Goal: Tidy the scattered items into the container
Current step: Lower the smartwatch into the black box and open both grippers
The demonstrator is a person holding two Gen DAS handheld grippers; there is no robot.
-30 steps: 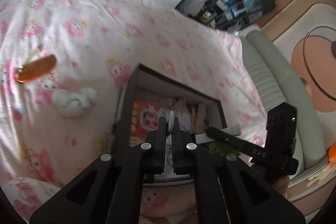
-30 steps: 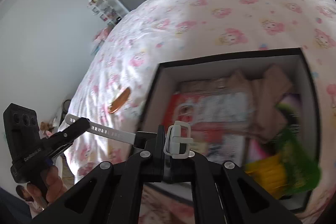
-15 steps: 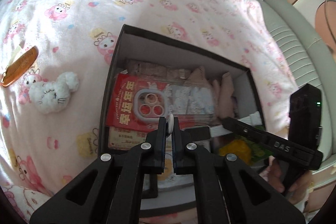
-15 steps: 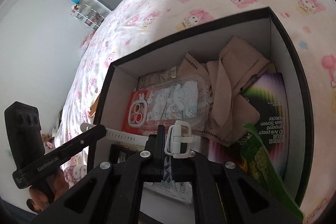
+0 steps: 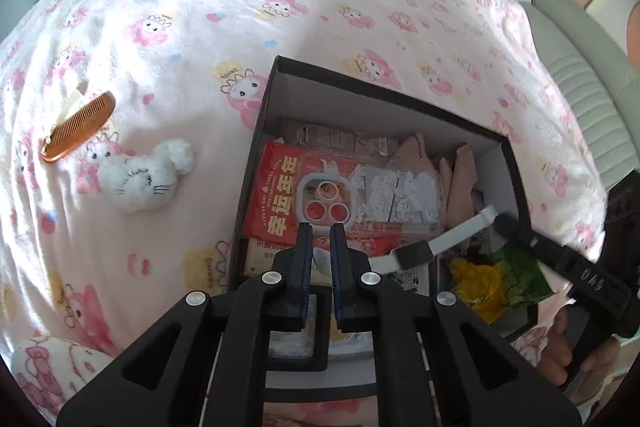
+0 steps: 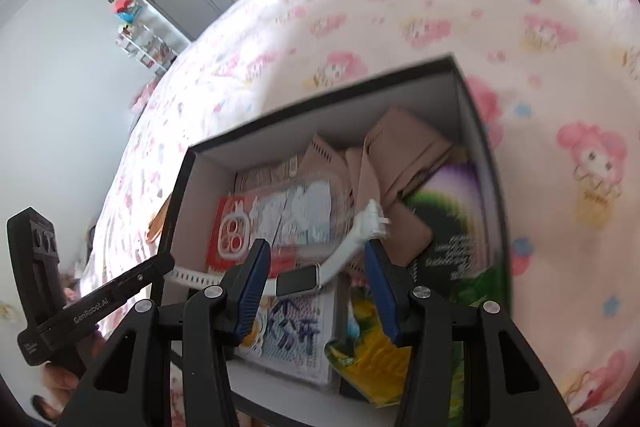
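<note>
1. While the watch [image 6: 298,281] hangs over the open box [image 6: 476,147], the step in hand is the drop: the right hand-held gripper [image 6: 316,267] has its jaws opening, spread clear of the buckle end, which now sags free onto the things in the box.
2. At the other end, the left hand-held gripper [image 5: 320,247] has its jaws just opening too, still close together; in the right view the strap's tip reaches its fingertips, but I cannot tell if the pads still press on it.
3. Next move, as I judge it: part the left jaws fully so the watch settles inside, then go for the comb [image 5: 78,127] and the plush [image 5: 140,179], both on the bed beside the box.
4. Against a second ago: the right jaws were then clamped on the buckle and the left shut on the strap; both hands have come down nearer the box.
</note>
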